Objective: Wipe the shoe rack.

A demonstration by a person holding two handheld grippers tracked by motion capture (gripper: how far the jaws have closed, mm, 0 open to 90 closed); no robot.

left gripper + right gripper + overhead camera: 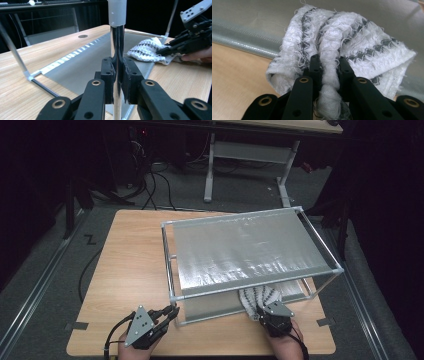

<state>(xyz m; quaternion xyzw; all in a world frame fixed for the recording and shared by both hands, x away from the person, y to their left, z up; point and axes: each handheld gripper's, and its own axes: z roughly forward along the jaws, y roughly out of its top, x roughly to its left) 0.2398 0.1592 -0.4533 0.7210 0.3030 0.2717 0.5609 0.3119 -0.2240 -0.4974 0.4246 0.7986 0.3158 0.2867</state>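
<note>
Two hand-held grippers clamp: left [117, 75] on upright rack post [117, 40], right [329, 72] on bunched cloth [342, 47]

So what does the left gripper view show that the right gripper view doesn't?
Left gripper view: the left gripper shut on a shiny upright post of the rack, the right gripper farther off at the cloth, and the rack's far leg.

Right gripper view: a close look at the right gripper shut on a bunched fold of cloth, with its frayed threads and grey zigzag bands.

Both: the cloth, the rack's grey lower sheet and the wooden table.
</note>
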